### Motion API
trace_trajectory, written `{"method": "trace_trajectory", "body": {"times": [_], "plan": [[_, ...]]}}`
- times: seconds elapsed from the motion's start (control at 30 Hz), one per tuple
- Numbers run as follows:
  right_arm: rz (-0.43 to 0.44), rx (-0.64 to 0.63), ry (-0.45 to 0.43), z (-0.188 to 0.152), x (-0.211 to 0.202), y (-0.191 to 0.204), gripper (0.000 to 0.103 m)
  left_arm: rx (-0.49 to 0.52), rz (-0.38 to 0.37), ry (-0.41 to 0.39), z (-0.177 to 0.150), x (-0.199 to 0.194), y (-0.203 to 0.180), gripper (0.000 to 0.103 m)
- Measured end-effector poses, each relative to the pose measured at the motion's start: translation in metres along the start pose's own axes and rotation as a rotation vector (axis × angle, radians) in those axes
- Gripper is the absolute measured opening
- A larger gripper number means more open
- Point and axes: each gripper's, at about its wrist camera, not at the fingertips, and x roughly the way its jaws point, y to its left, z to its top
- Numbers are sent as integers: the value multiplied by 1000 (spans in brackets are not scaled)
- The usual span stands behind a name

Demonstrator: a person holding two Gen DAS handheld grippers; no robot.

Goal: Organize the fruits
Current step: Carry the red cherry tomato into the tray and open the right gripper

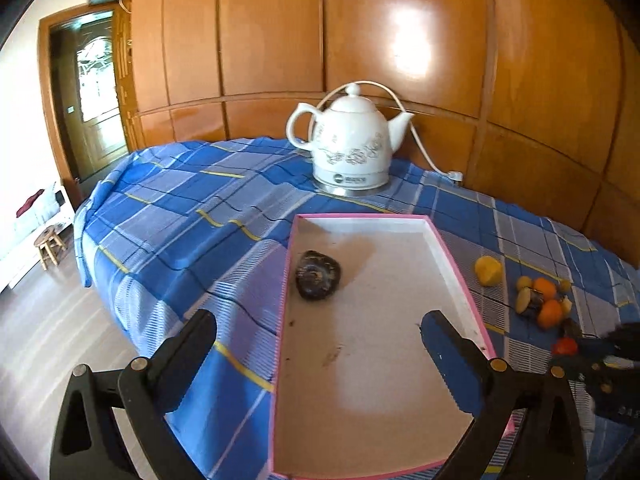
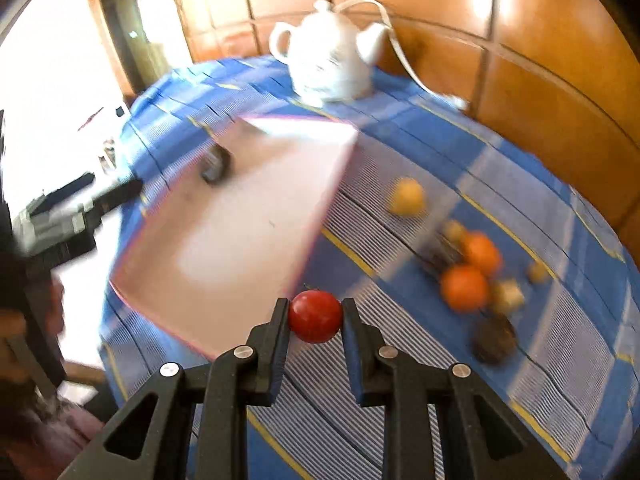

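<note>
A pink-rimmed white tray (image 1: 452, 256) lies on the blue checked cloth, with one dark fruit (image 1: 318, 275) inside near its left wall. My left gripper (image 1: 318, 330) hangs open and empty over the tray's near half. In the right wrist view my right gripper (image 2: 315, 314) is shut on a small red fruit (image 2: 315, 316), lifted above the cloth just right of the tray (image 2: 336, 184). The red fruit (image 1: 565, 346) and right gripper also show at the left view's right edge. A yellow fruit (image 2: 407, 197), two oranges (image 2: 466, 287) and a dark fruit (image 2: 494, 339) lie loose on the cloth.
A white ceramic kettle (image 1: 352, 140) with a cord stands behind the tray, against a wooden panelled wall (image 1: 400, 40). The table edge drops off at the left toward a wooden floor and a doorway (image 1: 96, 92). A person's hand shows dimly at the right view's left edge.
</note>
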Motion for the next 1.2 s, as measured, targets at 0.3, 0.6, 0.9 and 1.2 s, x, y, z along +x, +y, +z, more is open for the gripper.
{"method": "trace_trajectory", "body": {"times": [0.3, 0.6, 0.9, 1.2], "plan": [[-23, -6, 51, 49, 67, 37, 26, -81, 53, 2, -13, -3, 39, 103], [-172, 11, -55, 45, 51, 44, 36, -104, 34, 3, -18, -6, 46, 103], [-322, 120, -238, 40, -3, 26, 37, -68, -8, 4, -17, -12, 25, 103], [-368, 165, -335, 32, -35, 14, 37, -16, -40, -6, -15, -21, 4, 103]]}}
